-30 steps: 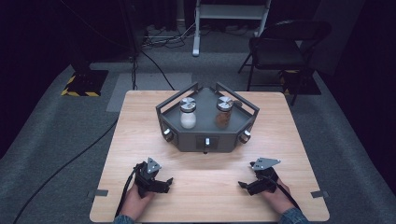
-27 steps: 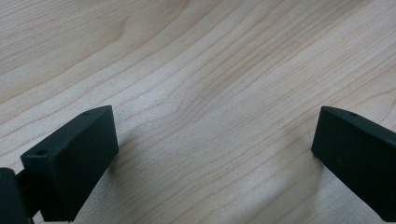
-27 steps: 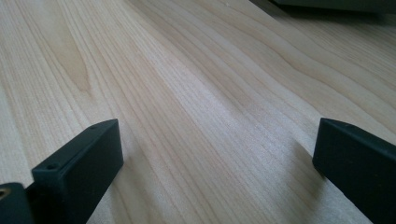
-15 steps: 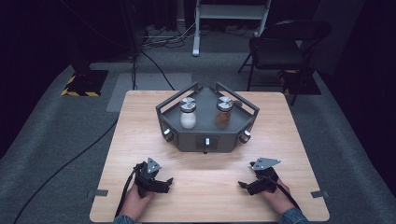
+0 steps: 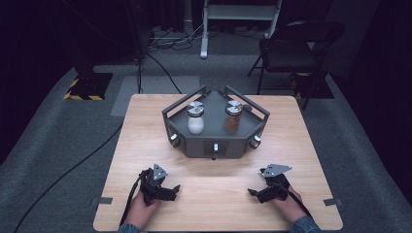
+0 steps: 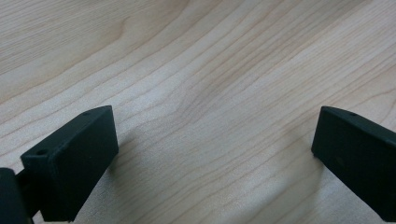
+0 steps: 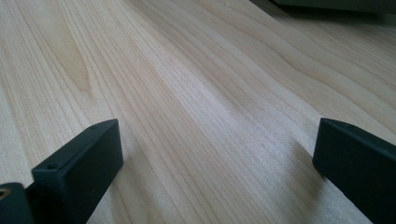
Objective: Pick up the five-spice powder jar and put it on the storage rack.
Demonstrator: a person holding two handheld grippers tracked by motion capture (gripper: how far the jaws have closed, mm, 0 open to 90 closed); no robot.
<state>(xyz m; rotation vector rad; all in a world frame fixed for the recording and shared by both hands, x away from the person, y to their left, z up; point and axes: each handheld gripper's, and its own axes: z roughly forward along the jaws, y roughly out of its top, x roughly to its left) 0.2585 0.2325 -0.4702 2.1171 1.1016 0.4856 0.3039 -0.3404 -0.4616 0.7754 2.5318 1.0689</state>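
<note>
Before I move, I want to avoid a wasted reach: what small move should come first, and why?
Probably lift the left tongs and carry them forward toward the white-filled jar. Both tongs, the right tongs too, rest open on the table near its front edge, holding nothing, while both jars stand in the dark tray, that jar on the left.

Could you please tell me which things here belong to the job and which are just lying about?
Job: white jar, brown jar, grey tray holding them, left gripper, right gripper, both open on the table.

Lying about: chair, floor cables, tape marks.
</note>
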